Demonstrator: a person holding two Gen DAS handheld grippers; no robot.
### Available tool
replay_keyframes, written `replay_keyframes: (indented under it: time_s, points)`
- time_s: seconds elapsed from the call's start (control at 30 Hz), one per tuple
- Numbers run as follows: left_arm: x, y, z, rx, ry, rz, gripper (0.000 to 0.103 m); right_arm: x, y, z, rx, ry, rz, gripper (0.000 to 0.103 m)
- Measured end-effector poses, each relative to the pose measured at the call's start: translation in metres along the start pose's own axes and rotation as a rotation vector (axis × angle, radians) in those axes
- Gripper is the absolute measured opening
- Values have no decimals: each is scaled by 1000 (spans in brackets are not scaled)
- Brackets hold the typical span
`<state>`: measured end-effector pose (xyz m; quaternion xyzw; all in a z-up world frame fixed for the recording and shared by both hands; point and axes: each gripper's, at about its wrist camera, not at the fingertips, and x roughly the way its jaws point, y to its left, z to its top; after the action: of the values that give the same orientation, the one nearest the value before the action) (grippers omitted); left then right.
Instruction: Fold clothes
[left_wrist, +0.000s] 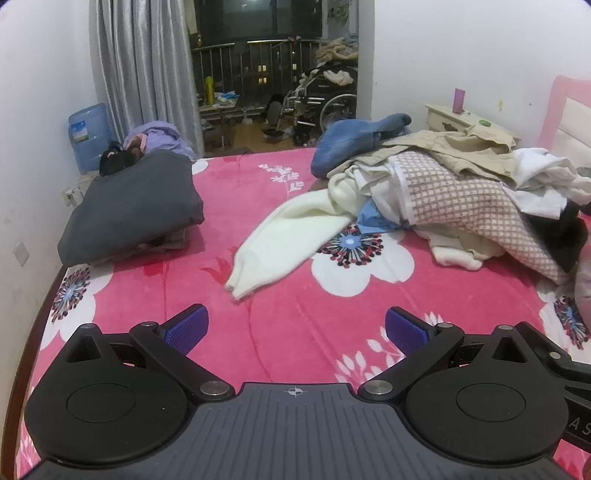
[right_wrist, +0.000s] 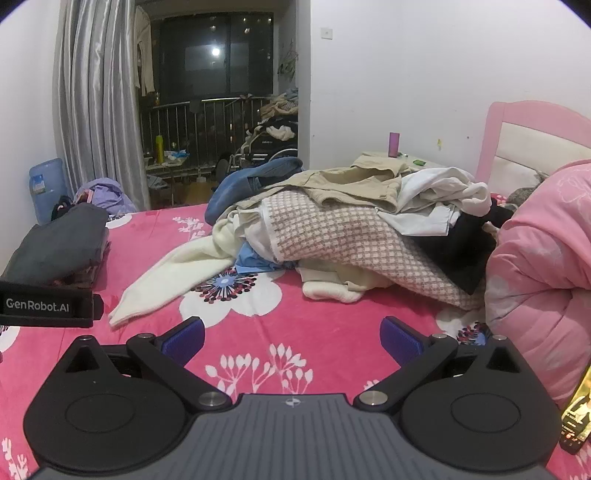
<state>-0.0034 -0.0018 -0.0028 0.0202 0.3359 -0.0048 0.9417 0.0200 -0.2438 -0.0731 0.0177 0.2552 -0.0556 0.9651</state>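
Pink fleece with big white flowers covers the bed (left_wrist: 295, 332), and the unfolded clothes pile (left_wrist: 454, 192) is heaped on it toward the headboard (right_wrist: 524, 140). Topmost in the pile lies a beige garment (right_wrist: 354, 184), crumpled and matte; below it a thick knit in a small pink-and-white check (right_wrist: 351, 236) slopes down toward the blanket. Blue denim (left_wrist: 354, 140) bulges at the end of the pile farthest from the headboard, white cloth (right_wrist: 439, 188) and something black (right_wrist: 461, 251) sit at the end nearest it, and a strip of light blue fabric (left_wrist: 373, 221) peeks from beneath. One long cream knit sleeve (left_wrist: 280, 236) trails out of the pile, flat across the blanket. Well away from the headboard, a dark grey folded stack (left_wrist: 129, 206) rests near the bed's far corner.

White lettering on a black strap (right_wrist: 44, 304) in the right wrist view reads "GenRobot.AI".

Both tongs hang above bare blanket: the left gripper (left_wrist: 296, 330) and the right gripper (right_wrist: 292, 336) each have their ribbed blue-purple pads (left_wrist: 188, 328) spread fully wide, with nothing between them and nothing held
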Motion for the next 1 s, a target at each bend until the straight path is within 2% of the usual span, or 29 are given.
replay_keyframes:
  time_s: [1.0]
  points:
    - [3,-1,-6,22,17,-1,103,4,5,-4,-9,18,5,103]
